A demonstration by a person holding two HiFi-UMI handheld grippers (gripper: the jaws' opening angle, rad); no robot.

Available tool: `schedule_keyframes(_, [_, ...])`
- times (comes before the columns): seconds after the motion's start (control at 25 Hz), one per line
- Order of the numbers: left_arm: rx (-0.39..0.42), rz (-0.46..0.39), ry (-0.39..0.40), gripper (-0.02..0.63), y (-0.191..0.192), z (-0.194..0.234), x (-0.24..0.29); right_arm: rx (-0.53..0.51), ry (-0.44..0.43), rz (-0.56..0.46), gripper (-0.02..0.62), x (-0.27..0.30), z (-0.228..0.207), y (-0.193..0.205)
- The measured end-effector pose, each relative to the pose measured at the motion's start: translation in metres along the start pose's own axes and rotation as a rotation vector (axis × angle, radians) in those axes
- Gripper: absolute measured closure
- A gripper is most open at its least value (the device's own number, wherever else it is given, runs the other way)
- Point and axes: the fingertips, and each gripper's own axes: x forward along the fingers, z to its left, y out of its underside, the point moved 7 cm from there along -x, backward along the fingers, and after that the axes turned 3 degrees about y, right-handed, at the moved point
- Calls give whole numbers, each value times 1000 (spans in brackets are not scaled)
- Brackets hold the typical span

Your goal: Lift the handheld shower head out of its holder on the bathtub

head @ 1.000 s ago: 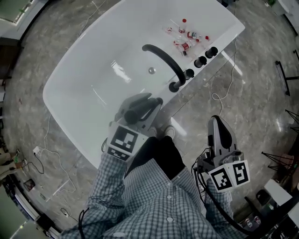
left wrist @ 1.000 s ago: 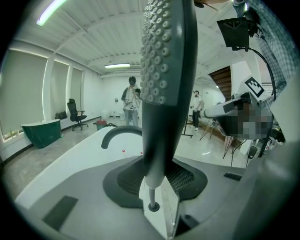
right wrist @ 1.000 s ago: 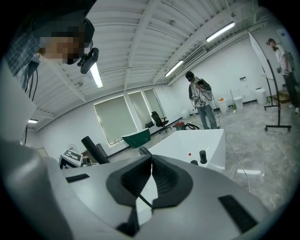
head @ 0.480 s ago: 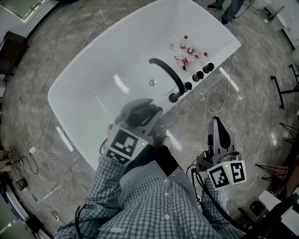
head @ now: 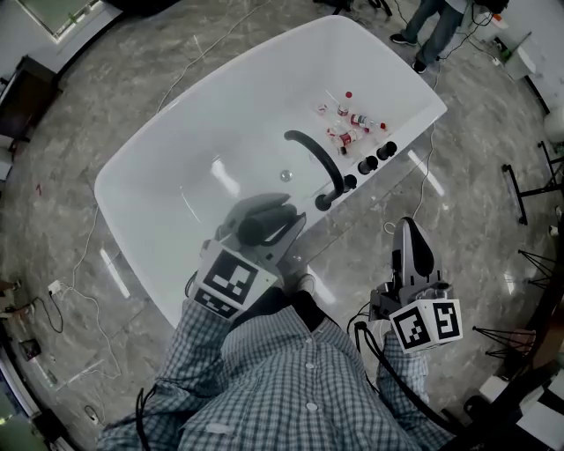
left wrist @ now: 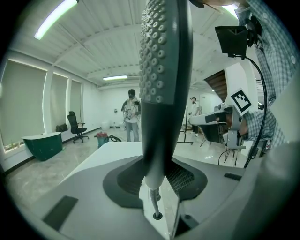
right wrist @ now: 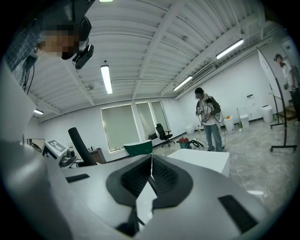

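Observation:
The handheld shower head [left wrist: 164, 70] is dark, with rows of nozzles. It stands upright between the jaws of my left gripper [left wrist: 157, 187], which is shut on its neck, and a thin hose [left wrist: 151, 202] runs down from it. In the head view my left gripper [head: 280, 218] holds the shower head [head: 252, 231] over the near rim of the white bathtub [head: 159, 158]. A black curved fitting [head: 315, 158] and three black knobs [head: 367, 165] sit on the tub's right rim. My right gripper [head: 411, 232] hangs over the floor, shut and empty, its jaws [right wrist: 151, 161] pressed together.
Several small bottles [head: 348, 119] lie in the tub's far corner. A white cable [head: 421, 189] trails over the marble floor beside the tub. A person's legs [head: 430, 26] stand beyond the tub's far end. Black stands [head: 529, 176] are at the right.
The head view has drifted, so the tub sits a little higher in frame. My left gripper keeps hold of the shower head. The right gripper has barely moved.

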Motion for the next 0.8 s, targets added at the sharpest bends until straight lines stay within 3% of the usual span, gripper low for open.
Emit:
schedule_keyframes(0.24, [17, -34, -12, 463, -22, -2, -13, -27, -20, -27, 577, 1, 6, -15])
schedule_keyframes(0.6, [-81, -176, -8, 463, -57, 8, -36, -54, -47, -41, 577, 8, 12, -30])
schedule_keyframes(0.8, [-61, -228, -31, 463, -75, 14, -46, -67, -64, -55, 577, 10, 13, -37])
